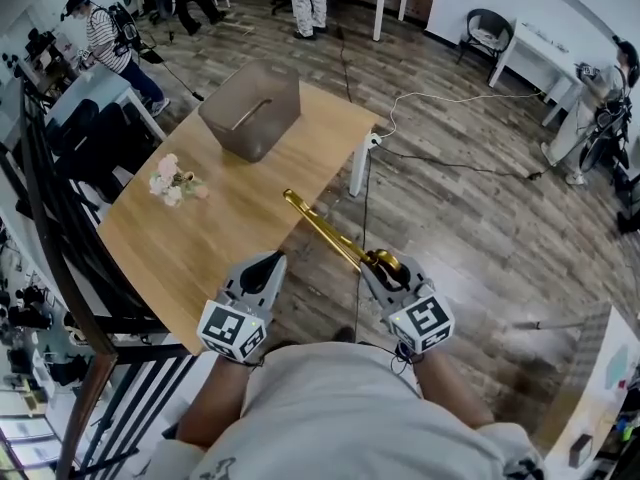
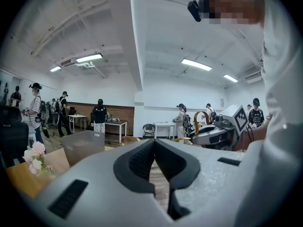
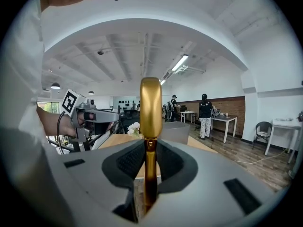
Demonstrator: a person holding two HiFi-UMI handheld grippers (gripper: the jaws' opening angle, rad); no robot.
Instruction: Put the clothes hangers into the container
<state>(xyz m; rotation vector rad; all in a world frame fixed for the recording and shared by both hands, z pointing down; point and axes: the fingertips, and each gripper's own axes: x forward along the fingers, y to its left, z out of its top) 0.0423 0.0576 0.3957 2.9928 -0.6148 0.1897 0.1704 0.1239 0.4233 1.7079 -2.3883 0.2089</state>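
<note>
A gold clothes hanger sticks out over the near right edge of the wooden table. My right gripper is shut on its hook end. In the right gripper view the gold hanger stands upright between the pads of the right gripper. The grey see-through container sits at the table's far end, well ahead of both grippers. My left gripper hovers at the table's near edge, and in its own view the left gripper is shut with nothing in it. The container shows ahead to its left.
A small bunch of pale flowers lies on the table's left side. A black metal rack stands close along the left. A white cable runs over the wood floor at right. People and white desks are farther back.
</note>
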